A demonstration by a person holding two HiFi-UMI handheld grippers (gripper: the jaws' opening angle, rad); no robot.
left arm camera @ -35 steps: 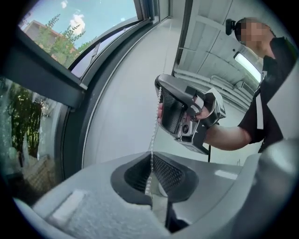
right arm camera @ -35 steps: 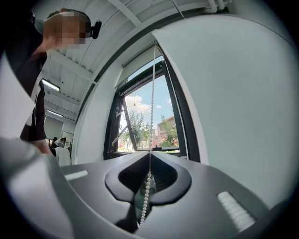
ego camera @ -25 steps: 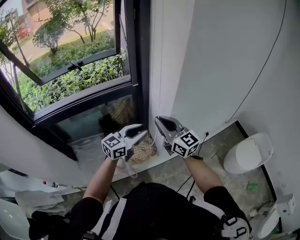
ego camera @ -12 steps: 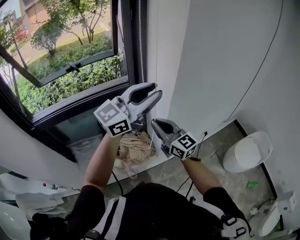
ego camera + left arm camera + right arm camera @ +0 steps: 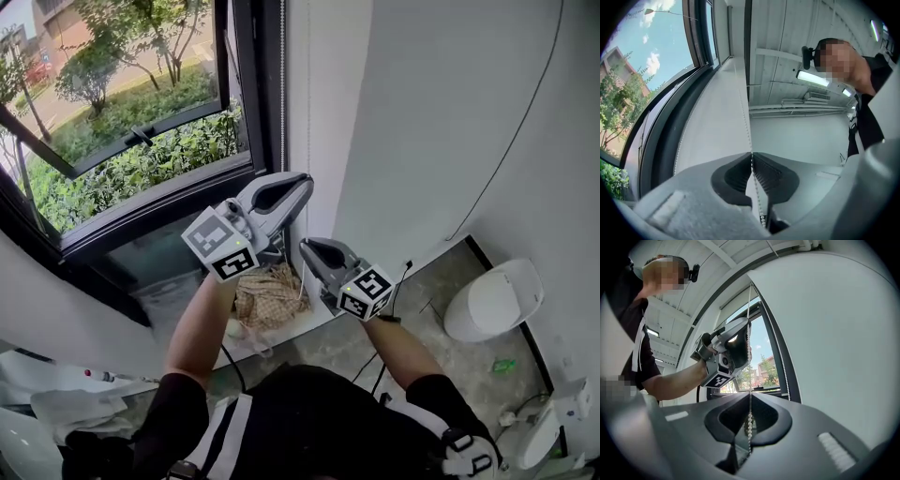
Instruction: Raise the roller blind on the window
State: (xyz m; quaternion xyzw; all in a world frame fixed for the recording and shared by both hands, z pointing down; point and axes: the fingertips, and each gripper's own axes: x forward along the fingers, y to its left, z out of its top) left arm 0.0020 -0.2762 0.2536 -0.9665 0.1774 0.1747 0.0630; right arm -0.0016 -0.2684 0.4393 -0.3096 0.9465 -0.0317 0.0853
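by the window (image 5: 131, 122), the left gripper (image 5: 302, 186) is clamping the chain (image 5: 747, 130), its jaws having just been closing on it. just below-right, the right gripper (image 5: 305, 247) is pinching the same chain. the blind (image 5: 737, 305) is probably the pale sheet up top.
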